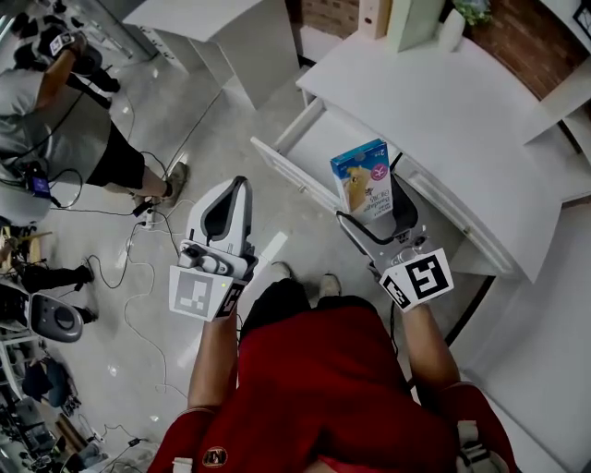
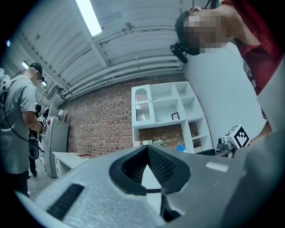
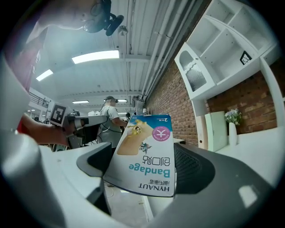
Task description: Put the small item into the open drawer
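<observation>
My right gripper (image 1: pixel 377 211) is shut on a small blue bandage box (image 1: pixel 362 176), held upright just in front of the open white drawer (image 1: pixel 288 172). The drawer is pulled out of a white desk (image 1: pixel 443 102), and its inside looks bare. In the right gripper view the box (image 3: pixel 145 156) stands between the two dark pads of that gripper (image 3: pixel 143 167), printed side toward the camera. My left gripper (image 1: pixel 238 189) hangs over the floor to the left of the drawer, jaws together and holding nothing. In its own view the left gripper (image 2: pixel 147 149) has its pads meeting at the tip.
A person in a grey shirt (image 1: pixel 51 106) stands at the far left among cables (image 1: pixel 138 268) on the shiny floor. Another white cabinet (image 1: pixel 217 32) sits behind the drawer. A vase (image 1: pixel 452 28) and panels stand at the desk's back. A white shelf unit (image 2: pixel 169 111) lines the brick wall.
</observation>
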{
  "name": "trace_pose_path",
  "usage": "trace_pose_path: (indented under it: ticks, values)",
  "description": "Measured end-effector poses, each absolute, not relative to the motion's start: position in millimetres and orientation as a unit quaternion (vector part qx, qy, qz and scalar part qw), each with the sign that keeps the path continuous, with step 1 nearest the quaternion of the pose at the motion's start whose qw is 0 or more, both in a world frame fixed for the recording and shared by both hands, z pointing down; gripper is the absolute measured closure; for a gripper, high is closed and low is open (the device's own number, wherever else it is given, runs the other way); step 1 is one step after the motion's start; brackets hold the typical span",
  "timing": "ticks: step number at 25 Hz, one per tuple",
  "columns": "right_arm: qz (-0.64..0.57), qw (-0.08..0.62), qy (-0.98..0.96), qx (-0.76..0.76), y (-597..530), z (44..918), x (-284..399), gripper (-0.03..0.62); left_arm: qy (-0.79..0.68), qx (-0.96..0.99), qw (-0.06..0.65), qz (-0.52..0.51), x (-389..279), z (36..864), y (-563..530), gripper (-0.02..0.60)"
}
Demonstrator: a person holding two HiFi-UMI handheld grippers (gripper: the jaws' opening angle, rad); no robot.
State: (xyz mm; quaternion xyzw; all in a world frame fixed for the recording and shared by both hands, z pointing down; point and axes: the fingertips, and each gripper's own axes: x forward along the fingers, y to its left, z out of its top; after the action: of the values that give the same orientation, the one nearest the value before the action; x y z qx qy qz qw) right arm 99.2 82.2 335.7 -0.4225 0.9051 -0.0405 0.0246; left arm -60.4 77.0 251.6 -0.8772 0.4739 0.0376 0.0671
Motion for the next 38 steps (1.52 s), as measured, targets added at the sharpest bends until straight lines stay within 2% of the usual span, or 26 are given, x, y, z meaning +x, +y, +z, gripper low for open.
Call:
trace_pose_path:
  ticks: [9,21,38]
  values:
    - [-0.045,-0.020,0.895,-0.444,-2,363,83,0.148,0.451,-0.890,0.051,0.043,-75,273,-14,0.574]
    - [-0.069,-0.094,0.863,-0.492,-85,408,37,0.149,0.397,-0.915,0.035,0.063,-134,280,-125,0.574]
    - [-0.118,-0.221,0.839,-0.483,-153,494,11,0.149,0.353,-0.934,-0.015,0.047,-159,323,-200,0.574]
